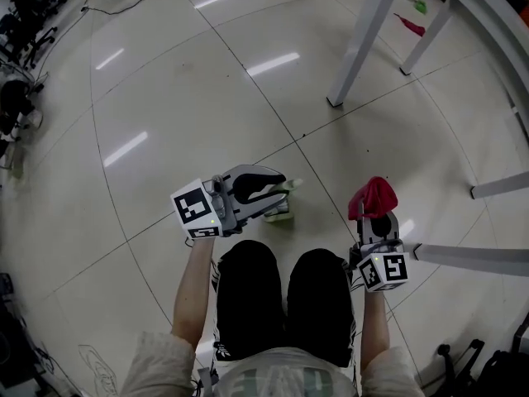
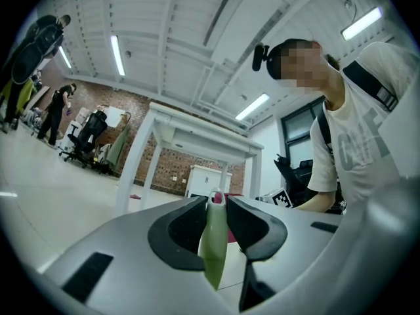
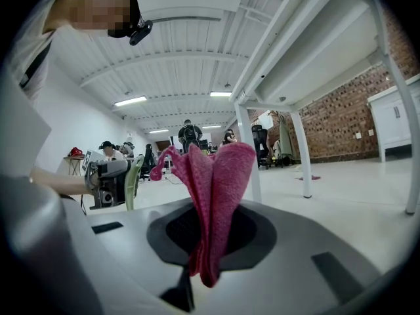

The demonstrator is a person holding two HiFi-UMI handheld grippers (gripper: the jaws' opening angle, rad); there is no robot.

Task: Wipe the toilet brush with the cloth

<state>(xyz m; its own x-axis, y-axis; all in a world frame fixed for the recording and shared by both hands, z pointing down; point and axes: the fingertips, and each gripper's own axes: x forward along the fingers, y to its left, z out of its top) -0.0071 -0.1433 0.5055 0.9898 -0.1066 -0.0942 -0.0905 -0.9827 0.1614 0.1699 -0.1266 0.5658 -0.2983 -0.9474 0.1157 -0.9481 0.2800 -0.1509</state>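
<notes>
My left gripper points level, low over the floor, shut on the pale green handle of the toilet brush, whose lower end sits by the tiles in front of my knees. In the left gripper view the green handle stands upright, pinched between the dark pads. To the right, my right gripper is shut on a red cloth that bunches up out of its jaws. The right gripper view shows the pink-red cloth folded and clamped, with the left gripper and the green handle off to the left. Cloth and brush are apart.
I am seated or crouched, black-trousered knees between the two grippers. White table legs stand ahead on the right, and a white bar runs beside the right gripper. Red and green scraps lie under the table. Cables and chairs crowd the left edge.
</notes>
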